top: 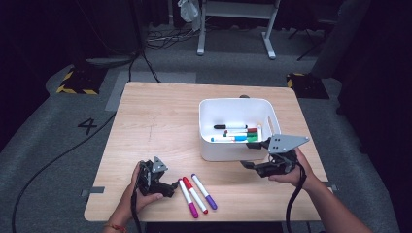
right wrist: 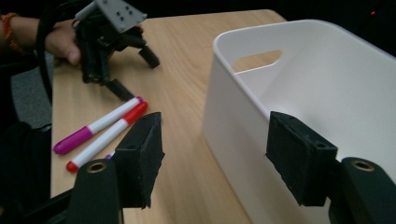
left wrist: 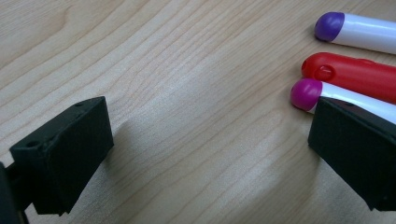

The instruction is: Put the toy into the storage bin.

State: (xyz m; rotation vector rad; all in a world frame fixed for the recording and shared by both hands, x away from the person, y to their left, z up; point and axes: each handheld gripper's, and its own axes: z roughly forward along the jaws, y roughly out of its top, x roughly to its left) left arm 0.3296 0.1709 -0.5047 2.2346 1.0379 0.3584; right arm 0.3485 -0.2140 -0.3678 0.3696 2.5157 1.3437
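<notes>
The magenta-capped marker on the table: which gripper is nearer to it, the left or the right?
Left. The left gripper stands open right beside the magenta-capped marker, one jaw next to its cap. The right gripper is farther away, by the white bin.

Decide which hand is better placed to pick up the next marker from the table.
Left: its open tongs sit beside the magenta marker, nothing between them. The right tongs are open at the white bin.

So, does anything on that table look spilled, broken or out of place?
Nothing looks spilled or broken. Three markers lie side by side on the table, outside the white bin that holds several others. They are leftovers, not a mess. Both grippers, left and right, are open and empty.
</notes>
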